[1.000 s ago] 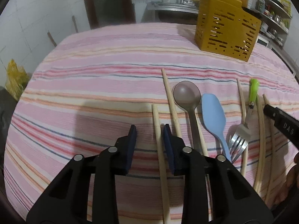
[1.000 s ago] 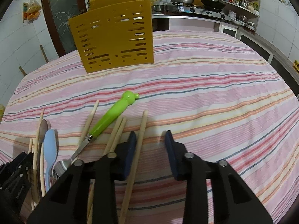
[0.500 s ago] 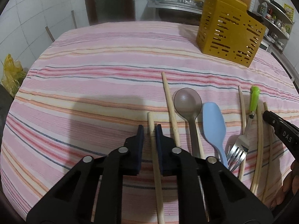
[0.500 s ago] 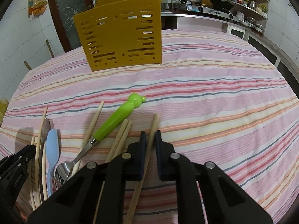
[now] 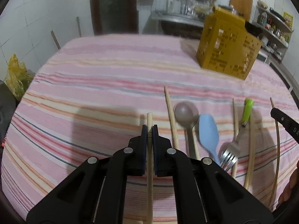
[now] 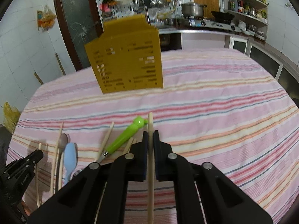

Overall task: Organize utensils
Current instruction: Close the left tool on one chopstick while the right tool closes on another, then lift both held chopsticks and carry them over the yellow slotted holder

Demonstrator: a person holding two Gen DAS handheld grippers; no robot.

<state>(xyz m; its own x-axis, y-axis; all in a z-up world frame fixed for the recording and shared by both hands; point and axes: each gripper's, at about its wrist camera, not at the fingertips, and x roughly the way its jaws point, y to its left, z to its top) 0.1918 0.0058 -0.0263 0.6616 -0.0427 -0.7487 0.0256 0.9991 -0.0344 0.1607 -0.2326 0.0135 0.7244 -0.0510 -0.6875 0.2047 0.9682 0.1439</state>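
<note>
Right now both grippers are clamped on chopsticks over the striped cloth (image 5: 104, 78) on the bench. The left gripper (image 5: 149, 128) has its jaws pinched tight on a pale wooden chopstick (image 5: 149, 118), the stick running back between the fingers with its tip poking out just past them. The right gripper (image 6: 151, 135) is closed the same way on a second chopstick (image 6: 150, 123), whose tip sits just beside the head of the green-handled fork (image 6: 124, 140).

Between the two grippers the rest of the utensils lie in a loose row on the cloth: a grey spoon (image 5: 186, 112), a light blue spoon (image 5: 208, 132) just beside it, the fork, and several more chopsticks (image 5: 171, 115) scattered among them. The yellow slotted utensil holder (image 6: 127, 63) stands upright further back on the bench, well apart from the row. From the right wrist view, the left gripper's black body shows at the lower left edge.
</note>
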